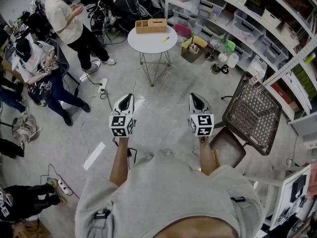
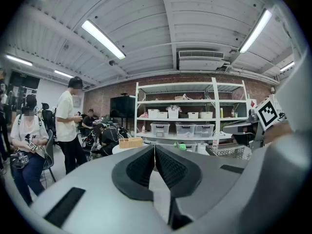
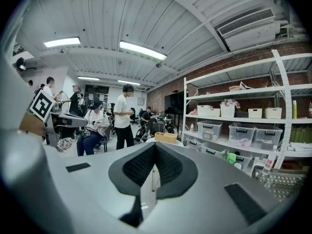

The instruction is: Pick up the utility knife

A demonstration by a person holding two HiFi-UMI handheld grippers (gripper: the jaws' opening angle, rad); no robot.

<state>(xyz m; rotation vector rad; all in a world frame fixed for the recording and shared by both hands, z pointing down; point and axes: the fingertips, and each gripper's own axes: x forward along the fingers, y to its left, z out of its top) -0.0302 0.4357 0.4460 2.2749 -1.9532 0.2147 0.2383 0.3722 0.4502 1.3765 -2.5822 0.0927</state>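
Head view shows the left gripper (image 1: 126, 99) and right gripper (image 1: 196, 98) held side by side above the floor (image 1: 158, 110), both with fingers (image 2: 139, 167) closed on nothing, well apart from the round white tabletop (image 1: 148, 46) where what may be the utility knife (image 1: 165, 39), small and yellow, lies near a wooden box (image 1: 151, 26).

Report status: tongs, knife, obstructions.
Left tongs, right tongs shut, empty. Yellow item, likely utility knife, untouched on round table ahead. Floor power strip near path.
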